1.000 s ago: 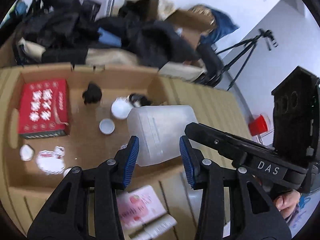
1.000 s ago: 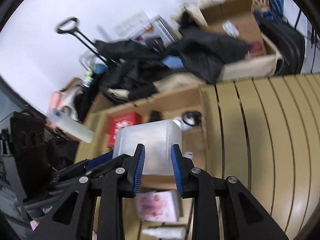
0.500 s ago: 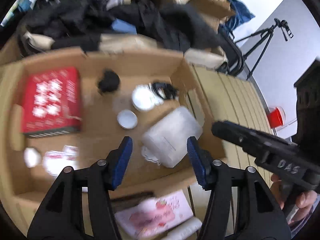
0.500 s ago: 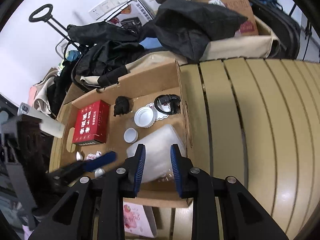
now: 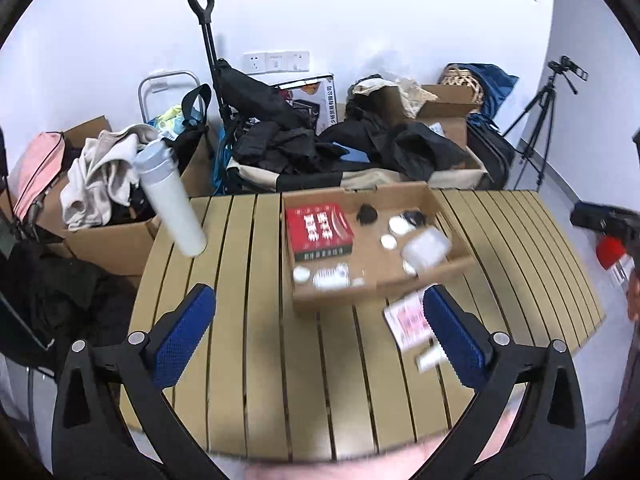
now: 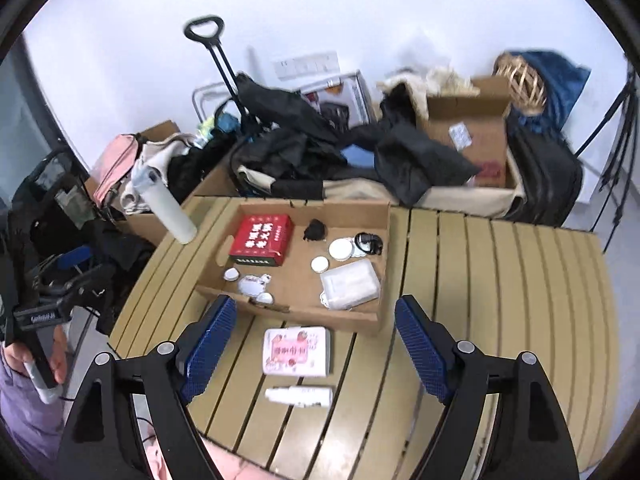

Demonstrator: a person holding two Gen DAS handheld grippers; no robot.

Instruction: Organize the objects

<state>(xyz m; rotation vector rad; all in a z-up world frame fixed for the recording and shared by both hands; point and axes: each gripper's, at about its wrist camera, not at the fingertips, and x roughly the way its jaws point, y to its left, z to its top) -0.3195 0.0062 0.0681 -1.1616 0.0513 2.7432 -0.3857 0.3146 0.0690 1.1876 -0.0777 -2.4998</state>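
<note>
A clear plastic container (image 6: 350, 284) lies in the near right corner of an open cardboard box (image 6: 296, 312) on the slatted table. The box also holds a red carton (image 6: 262, 240), white lids and a small black item. A pink packet (image 6: 297, 350) and a white tube (image 6: 299, 396) lie on the table in front of the box. My right gripper (image 6: 314, 300) hovers high above the packet, its jaws opening with nothing between them. My left gripper (image 5: 318, 292) hangs above the table's near side; its jaws are also opening and hold nothing.
A white bottle (image 5: 170, 204) stands at the table's left edge. Cardboard boxes, dark clothes, bags and a trolley handle (image 5: 202, 4) crowd the wall behind. A tripod (image 5: 548, 120) and a red cup (image 5: 610, 250) are on the right. A hand (image 6: 24, 356) holds the left gripper.
The clear container went from between the jaws into the box's near right corner and was let go. Both grippers have pulled back and up, and their jaws have spread wide.
</note>
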